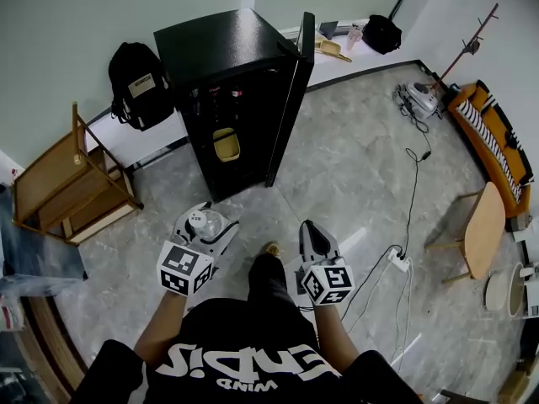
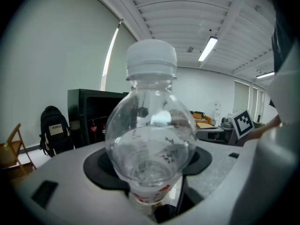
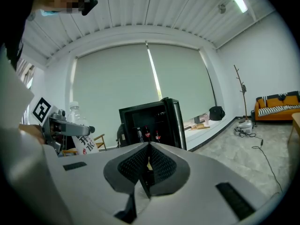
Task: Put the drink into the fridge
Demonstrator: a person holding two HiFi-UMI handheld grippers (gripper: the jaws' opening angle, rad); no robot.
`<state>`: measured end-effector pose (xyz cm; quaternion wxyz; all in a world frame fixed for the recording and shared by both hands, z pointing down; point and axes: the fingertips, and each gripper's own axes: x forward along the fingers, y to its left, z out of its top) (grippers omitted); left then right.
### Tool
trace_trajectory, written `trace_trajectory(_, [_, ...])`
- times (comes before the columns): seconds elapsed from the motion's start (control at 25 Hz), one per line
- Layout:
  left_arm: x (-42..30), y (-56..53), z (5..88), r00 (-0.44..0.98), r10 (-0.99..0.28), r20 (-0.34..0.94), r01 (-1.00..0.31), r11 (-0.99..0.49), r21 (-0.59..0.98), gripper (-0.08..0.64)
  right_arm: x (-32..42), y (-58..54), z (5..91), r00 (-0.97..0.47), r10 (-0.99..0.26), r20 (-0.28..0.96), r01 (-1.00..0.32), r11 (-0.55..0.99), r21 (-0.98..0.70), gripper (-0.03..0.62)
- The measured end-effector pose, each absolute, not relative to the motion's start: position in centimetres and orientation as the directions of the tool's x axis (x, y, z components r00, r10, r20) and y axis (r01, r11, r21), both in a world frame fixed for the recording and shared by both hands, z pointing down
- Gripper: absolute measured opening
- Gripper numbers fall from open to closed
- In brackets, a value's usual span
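A clear plastic drink bottle with a white cap stands upright in my left gripper, which is shut on its body. In the left gripper view the bottle fills the middle between the black pads of that gripper. The black fridge stands ahead across the floor, its door swung open to the right. My right gripper hangs beside the left one, shut and holding nothing; its view shows the pads pressed together and the open fridge beyond.
A black backpack leans on the wall left of the fridge, a wooden rack further left. Dark bottles and a yellow item sit inside the fridge. A cable with power strip, a wooden stool and an orange sofa lie right.
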<state>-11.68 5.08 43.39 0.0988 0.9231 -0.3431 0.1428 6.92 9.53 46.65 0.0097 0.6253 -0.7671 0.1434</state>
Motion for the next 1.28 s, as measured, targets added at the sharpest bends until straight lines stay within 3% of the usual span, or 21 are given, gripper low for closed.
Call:
trace_trajectory(0.76, [-4.2,-10.8,40.8,0.612,-0.711,0.346,-0.774,-0.628,0.081,0.313,13.0,-8.4,44.0,-0.435,-0.878,0.200,-0.893,0.391,-0.225,0.023])
trace_trajectory(1.28, [-3.1,-15.1,41.0,0.596,-0.718,0.360,-0.783,-0.620,0.060,0.313,13.9,-12.7,44.6,-0.446,-0.874,0.190,-0.884,0.398,-0.246,0.023])
